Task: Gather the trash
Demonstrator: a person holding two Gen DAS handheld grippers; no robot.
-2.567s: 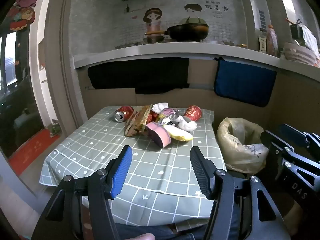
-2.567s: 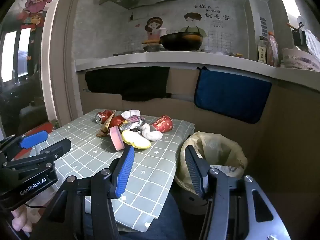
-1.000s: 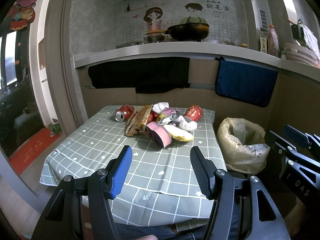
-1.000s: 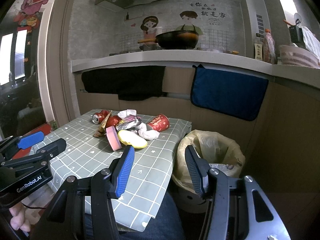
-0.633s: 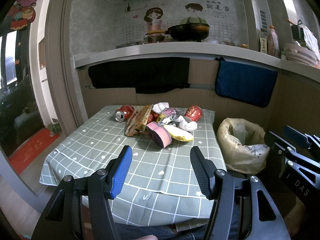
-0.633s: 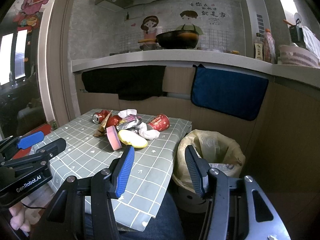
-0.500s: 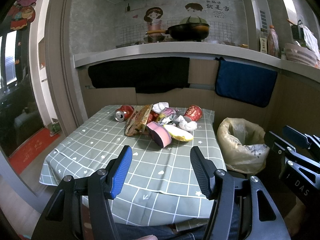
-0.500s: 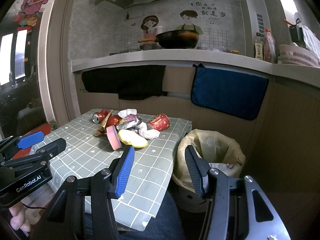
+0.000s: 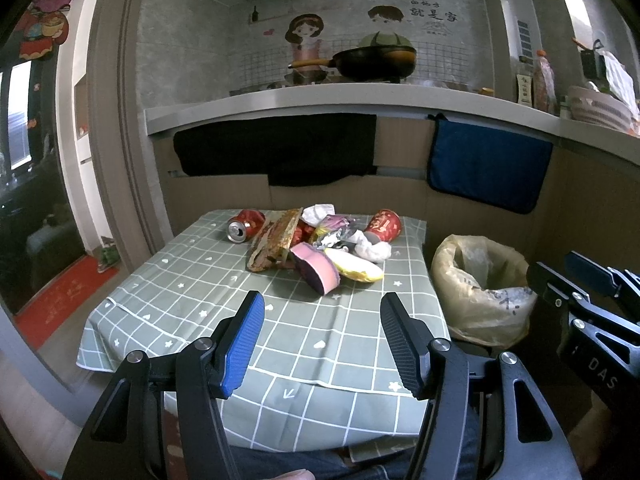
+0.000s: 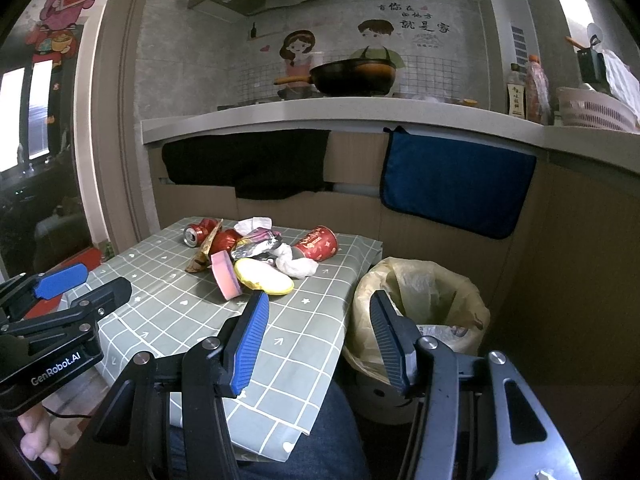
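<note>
- Left gripper (image 9: 320,332): jaws spread wide, nothing between the pads, hanging over the near edge of the table.
- Right gripper (image 10: 316,332): jaws wide apart too, empty, poised over the table's right corner and the bin's rim.
- Against the frames a second back, nothing differs — both grippers sit at the same spread in the same spot, and the pile has not shifted. Against the earliest frames, the right view has the table and bin a touch lower and further left.
- Out on the green checked tablecloth (image 9: 168,280), the trash sits in one heap toward the far side, well apart from both grippers.
- Nearest piece: a pink sponge (image 9: 316,270) on edge, touching a yellow wrapper (image 9: 354,269) on its right.
- Behind those: a brown snack packet (image 9: 272,240), crumpled foil (image 9: 338,234), white tissue (image 9: 372,249).
- A red can (image 9: 245,227) lies on its side at far left; a red paper cup (image 9: 383,225) lies tipped at far right.
- The bin with a yellowish bag (image 10: 416,292) stands just beside the table's right edge.
</note>
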